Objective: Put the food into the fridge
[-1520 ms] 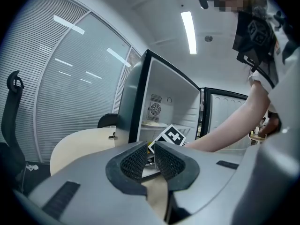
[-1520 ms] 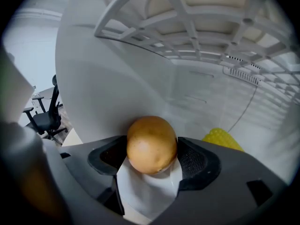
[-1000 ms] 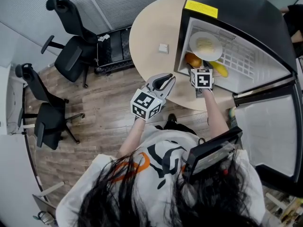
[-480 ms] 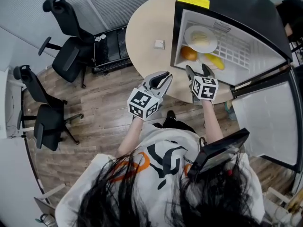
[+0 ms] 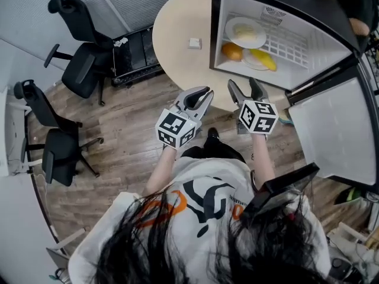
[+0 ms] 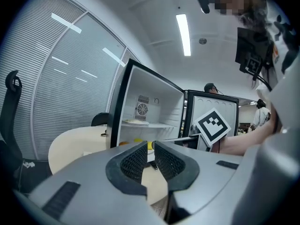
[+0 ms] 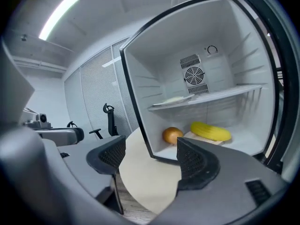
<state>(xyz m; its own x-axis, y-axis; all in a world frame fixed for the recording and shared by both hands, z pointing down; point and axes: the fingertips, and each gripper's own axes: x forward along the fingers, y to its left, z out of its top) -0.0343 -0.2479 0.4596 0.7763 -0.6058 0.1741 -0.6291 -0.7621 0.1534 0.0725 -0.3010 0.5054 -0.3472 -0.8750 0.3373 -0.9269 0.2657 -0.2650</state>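
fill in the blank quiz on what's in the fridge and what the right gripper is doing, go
1. The door of the fridge stands ____.
2. The plate sits on the shelf ____ the orange.
3. The banana beside the orange is ____ in colour.
4. The right gripper has its fingers ____, with nothing between them.

Missing words: open; above; yellow; apart.

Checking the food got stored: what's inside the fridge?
A plate with pale food on the shelf; below, an orange item beside a yellow one lying on a board. The board's middle is covered; the pale food can't be identified.
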